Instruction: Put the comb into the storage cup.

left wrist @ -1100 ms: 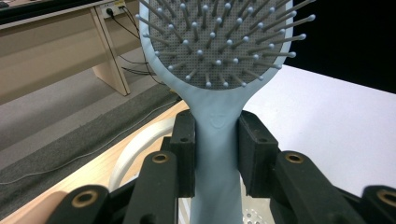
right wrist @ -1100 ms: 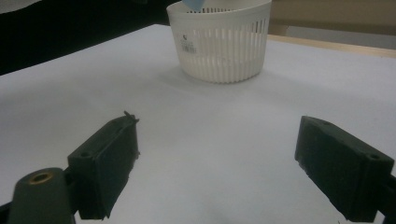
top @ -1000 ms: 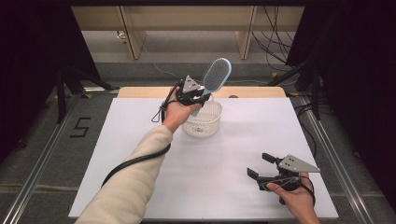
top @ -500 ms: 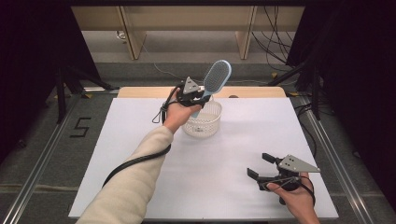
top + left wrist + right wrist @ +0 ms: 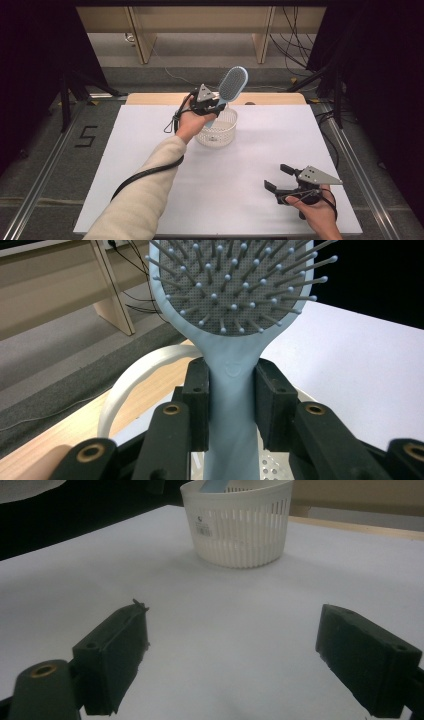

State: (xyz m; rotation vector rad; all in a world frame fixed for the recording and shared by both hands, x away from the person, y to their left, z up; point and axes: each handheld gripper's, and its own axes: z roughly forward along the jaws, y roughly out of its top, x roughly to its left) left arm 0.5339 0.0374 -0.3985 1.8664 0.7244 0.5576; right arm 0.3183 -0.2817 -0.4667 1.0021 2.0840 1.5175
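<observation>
A light-blue hairbrush (image 5: 231, 86) with grey bristles is held by its handle above the white slotted basket (image 5: 217, 131). My left gripper (image 5: 216, 106) is shut on the brush handle (image 5: 231, 390), with the bristled head (image 5: 235, 280) tilted up and away. The handle's lower end hangs inside the basket (image 5: 240, 525), where a blue tip (image 5: 216, 485) shows above the rim. My right gripper (image 5: 279, 177) rests low near the table's front right, open, with nothing between its fingers (image 5: 114, 650).
The white table (image 5: 150, 150) spreads wide around the basket. A wooden strip (image 5: 150, 98) runs along its far edge, and wooden furniture legs and cables stand on the floor behind. A sleeved forearm (image 5: 145, 195) crosses the left half of the table.
</observation>
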